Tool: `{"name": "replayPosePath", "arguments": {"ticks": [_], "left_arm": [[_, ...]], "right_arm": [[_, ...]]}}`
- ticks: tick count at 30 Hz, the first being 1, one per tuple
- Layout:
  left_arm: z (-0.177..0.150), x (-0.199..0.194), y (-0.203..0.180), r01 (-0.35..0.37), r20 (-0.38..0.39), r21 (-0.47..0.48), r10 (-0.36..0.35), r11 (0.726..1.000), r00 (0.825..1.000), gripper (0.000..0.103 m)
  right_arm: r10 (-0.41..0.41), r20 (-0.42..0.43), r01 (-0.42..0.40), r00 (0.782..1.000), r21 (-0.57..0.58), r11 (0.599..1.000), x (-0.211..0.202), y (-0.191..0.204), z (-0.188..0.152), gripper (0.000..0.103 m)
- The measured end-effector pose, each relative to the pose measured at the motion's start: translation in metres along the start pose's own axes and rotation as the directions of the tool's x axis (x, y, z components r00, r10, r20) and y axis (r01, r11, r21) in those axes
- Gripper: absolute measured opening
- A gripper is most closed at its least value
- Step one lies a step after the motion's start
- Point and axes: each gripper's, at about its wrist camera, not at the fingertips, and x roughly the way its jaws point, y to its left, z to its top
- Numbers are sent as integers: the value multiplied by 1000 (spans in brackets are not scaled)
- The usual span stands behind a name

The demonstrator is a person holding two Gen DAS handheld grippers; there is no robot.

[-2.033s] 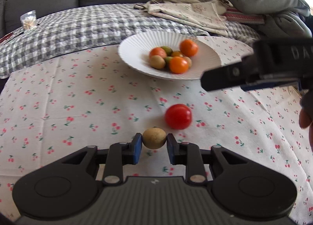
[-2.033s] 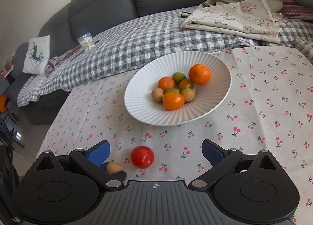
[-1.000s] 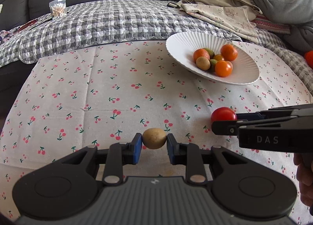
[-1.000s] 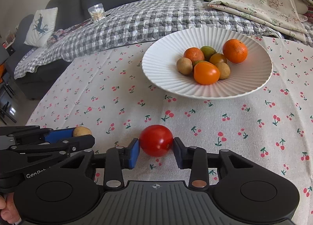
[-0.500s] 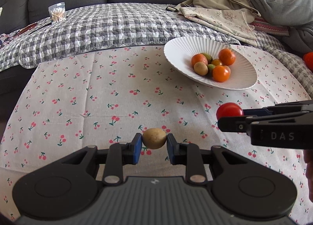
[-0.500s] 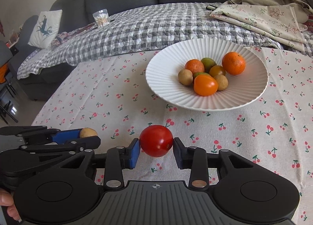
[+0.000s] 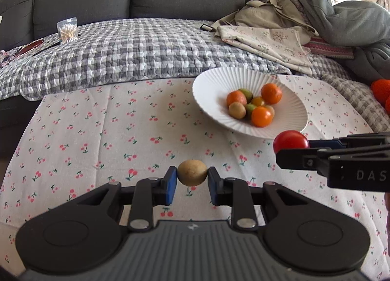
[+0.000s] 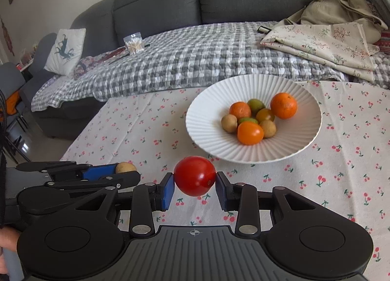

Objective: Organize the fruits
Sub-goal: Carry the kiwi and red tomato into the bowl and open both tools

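Above the cloth, "DAS"-marked right gripper [image 7: 291,149] clamps tomato [image 7: 290,140]; left gripper [image 7: 192,178] pinches longan [image 7: 192,172].

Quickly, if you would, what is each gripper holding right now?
Left gripper: closed on the tan fruit.
Right gripper: closed on the tomato.

Black plastic hand-held gripper [image 7: 192,181], blue pads [image 7: 172,184], silver screws, ribbed grey base, white "DAS" lettering on the right one [image 7: 292,150]

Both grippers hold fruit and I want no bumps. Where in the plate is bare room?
The plate's left slope and near rim are bare. Its middle is crowded with fruit, the big orange at far right. The left gripper and right gripper each clamp one.
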Motion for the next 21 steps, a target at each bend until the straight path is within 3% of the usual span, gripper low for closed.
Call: {"name": "replayPosePath", "arguments": {"ticks": [21], "left_arm": [[47,41,-53,12,74,66,-17,998,997,25]], "right_arm": [[-128,76,119,989,107,987,-24,-80,27,36]]}}
